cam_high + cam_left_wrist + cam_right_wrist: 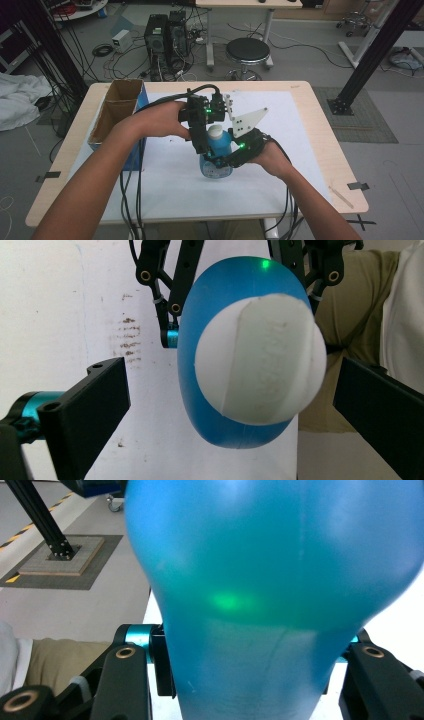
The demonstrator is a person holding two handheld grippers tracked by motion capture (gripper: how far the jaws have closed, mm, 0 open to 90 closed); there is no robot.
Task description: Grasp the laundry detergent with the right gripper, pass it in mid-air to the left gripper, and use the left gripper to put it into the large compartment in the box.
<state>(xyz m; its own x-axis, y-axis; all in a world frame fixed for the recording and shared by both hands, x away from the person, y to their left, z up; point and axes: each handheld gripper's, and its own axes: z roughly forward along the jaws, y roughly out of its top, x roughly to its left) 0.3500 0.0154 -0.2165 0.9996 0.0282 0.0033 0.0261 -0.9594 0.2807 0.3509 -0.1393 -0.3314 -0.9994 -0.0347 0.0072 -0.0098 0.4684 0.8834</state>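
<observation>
We see a blue bottle (216, 161) with a white cap (215, 131) near the middle of the desk (320, 150). It stands up tall, and its cap points up. The right tongs (223, 162) pinch the bottle low on its body, one jaw on each side. The left tongs (201, 148) come down over the cap from above. Their jaws are spread wide, one on each side of the cap, not touching it. A brown box (116, 107) sits at the far left of the desk.
</observation>
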